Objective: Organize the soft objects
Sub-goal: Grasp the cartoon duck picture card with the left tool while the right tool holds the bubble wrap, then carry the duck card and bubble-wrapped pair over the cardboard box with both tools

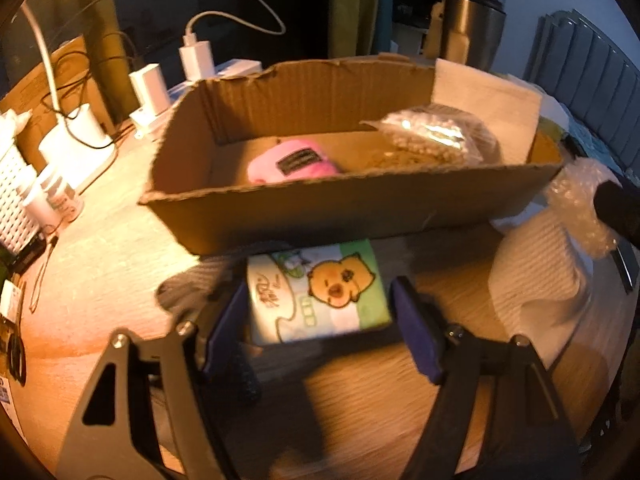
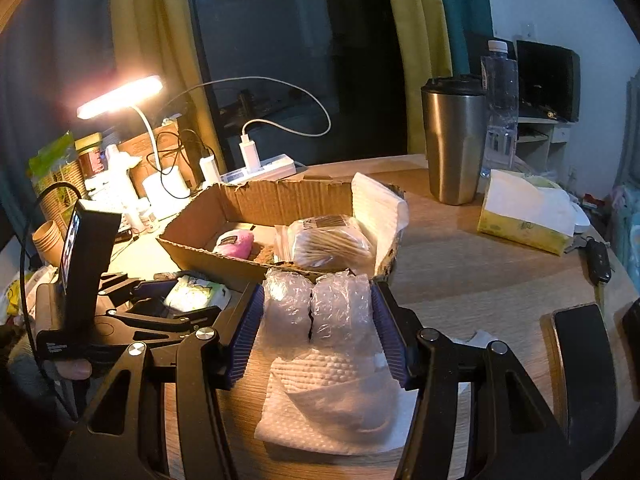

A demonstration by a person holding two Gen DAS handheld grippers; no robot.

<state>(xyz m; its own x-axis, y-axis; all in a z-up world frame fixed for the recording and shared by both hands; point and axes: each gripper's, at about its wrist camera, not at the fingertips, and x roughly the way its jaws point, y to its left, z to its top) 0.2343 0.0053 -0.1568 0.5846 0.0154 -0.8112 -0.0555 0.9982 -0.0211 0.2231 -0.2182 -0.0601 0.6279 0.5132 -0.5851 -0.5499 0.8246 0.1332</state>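
Lying between left tool (image 1: pixel 318 300) fingers, tissue pack (image 1: pixel 318 292)

Both wrist views face cardboard box (image 1: pixel 348 208) (image 2: pixel 240 258) closely; right view looks from right.

— What did the tabletop (image 2: pixel 472 280) carry?
— A cardboard box (image 2: pixel 248 200), a paper towel (image 2: pixel 332 412), a steel tumbler (image 2: pixel 454 140), a water bottle (image 2: pixel 500 112), a tissue pack (image 2: pixel 524 216), a power strip (image 2: pixel 264 170).
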